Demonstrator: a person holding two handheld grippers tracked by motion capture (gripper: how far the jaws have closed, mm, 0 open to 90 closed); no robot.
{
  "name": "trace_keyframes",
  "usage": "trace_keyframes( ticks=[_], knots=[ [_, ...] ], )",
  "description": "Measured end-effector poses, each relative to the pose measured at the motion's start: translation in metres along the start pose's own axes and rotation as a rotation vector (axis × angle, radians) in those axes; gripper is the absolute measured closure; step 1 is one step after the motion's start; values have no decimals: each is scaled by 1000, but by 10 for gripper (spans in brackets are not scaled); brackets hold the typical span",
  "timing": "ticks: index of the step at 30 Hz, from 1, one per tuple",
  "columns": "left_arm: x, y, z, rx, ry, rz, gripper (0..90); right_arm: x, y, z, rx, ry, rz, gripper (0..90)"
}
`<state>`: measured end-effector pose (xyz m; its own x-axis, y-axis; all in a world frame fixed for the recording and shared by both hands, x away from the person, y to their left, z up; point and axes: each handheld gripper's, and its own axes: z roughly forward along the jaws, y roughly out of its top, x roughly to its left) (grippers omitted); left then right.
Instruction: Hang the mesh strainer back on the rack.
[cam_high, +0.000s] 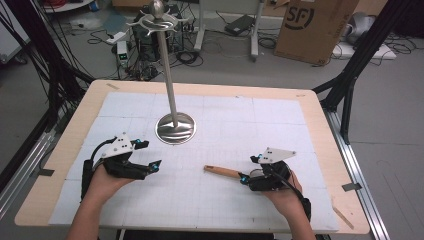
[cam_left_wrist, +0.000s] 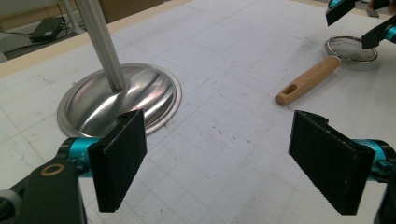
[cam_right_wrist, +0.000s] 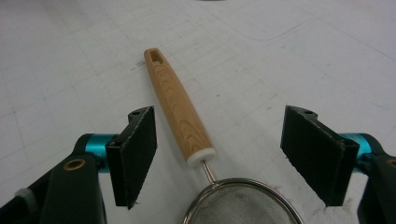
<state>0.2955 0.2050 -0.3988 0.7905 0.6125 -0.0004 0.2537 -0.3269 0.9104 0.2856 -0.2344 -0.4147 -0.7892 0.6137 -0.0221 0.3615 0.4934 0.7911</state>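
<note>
A small strainer lies flat on the white mat, its wooden handle (cam_high: 221, 172) pointing left toward the table's middle. In the right gripper view the handle (cam_right_wrist: 175, 98) runs away from me and the wire mesh bowl (cam_right_wrist: 243, 205) sits at the bottom edge. My right gripper (cam_right_wrist: 219, 116) is open, its jaws astride the strainer's neck without touching it; in the high view this gripper (cam_high: 248, 169) covers the bowl. My left gripper (cam_high: 151, 153) rests open at the left with nothing between its pads (cam_left_wrist: 116, 158). From it I see the handle (cam_left_wrist: 308, 80) and the bowl's rim (cam_left_wrist: 351, 49).
A tall metal stand rises from a round shiny base (cam_high: 175, 128), with curved hooks at its top (cam_high: 158, 21); the base (cam_left_wrist: 121, 98) lies just ahead of my left gripper. The wooden table edge (cam_high: 320, 125) frames the mat. Cables and a cardboard box (cam_high: 312, 25) sit on the floor beyond.
</note>
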Motion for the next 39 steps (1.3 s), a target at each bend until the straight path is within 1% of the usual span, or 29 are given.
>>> trace_keyframes(
  ticks=[2,3,5,6,7,9,11,12,13,14,18,21,22,23,24,26,27,31,35,37,39],
  knots=[
    [-1,0,0,-4,-3,-2,200,2,2,3,25,5,-2,283],
    [-1,0,0,-1,-8,2,199,2,3,6,30,12,-16,295],
    [-2,1,1,-7,-12,-1,199,4,5,10,49,30,-10,322],
    [-2,1,1,-6,-13,1,199,4,6,13,75,40,-11,342],
    [-3,1,1,-8,-17,1,200,4,6,15,86,45,-5,356],
    [-3,2,1,-6,-17,8,200,4,7,21,115,48,-16,373],
    [-3,1,1,-5,-18,6,200,4,7,24,154,50,-9,392],
    [-3,1,1,-5,-17,3,200,3,7,27,157,45,-19,396],
    [-3,1,1,-4,-17,3,200,3,7,28,177,39,-12,401],
    [-3,1,1,-4,-18,2,200,3,8,30,185,40,-13,411],
    [-4,1,2,2,-19,4,202,3,8,35,212,65,-5,458],
    [-4,1,3,7,-22,5,203,3,7,39,241,68,-3,500],
    [-4,1,3,9,-24,5,204,3,6,39,240,67,-2,512],
    [-4,1,3,9,-27,4,205,3,7,39,240,67,3,547],
    [-5,1,3,10,-25,5,206,3,7,38,242,78,6,574],
    [-4,1,3,11,-28,7,206,3,7,38,238,73,7,592],
    [-4,1,3,11,-30,6,206,3,7,37,244,75,10,597],
    [-4,1,3,12,-23,7,208,2,7,37,239,80,16,610],
    [-5,1,4,16,-22,3,209,1,8,34,238,75,48,665],
    [-5,1,4,17,-25,6,209,1,8,33,236,69,52,670],
    [-5,0,4,18,-23,7,209,0,8,33,235,67,67,669]
  ],
)
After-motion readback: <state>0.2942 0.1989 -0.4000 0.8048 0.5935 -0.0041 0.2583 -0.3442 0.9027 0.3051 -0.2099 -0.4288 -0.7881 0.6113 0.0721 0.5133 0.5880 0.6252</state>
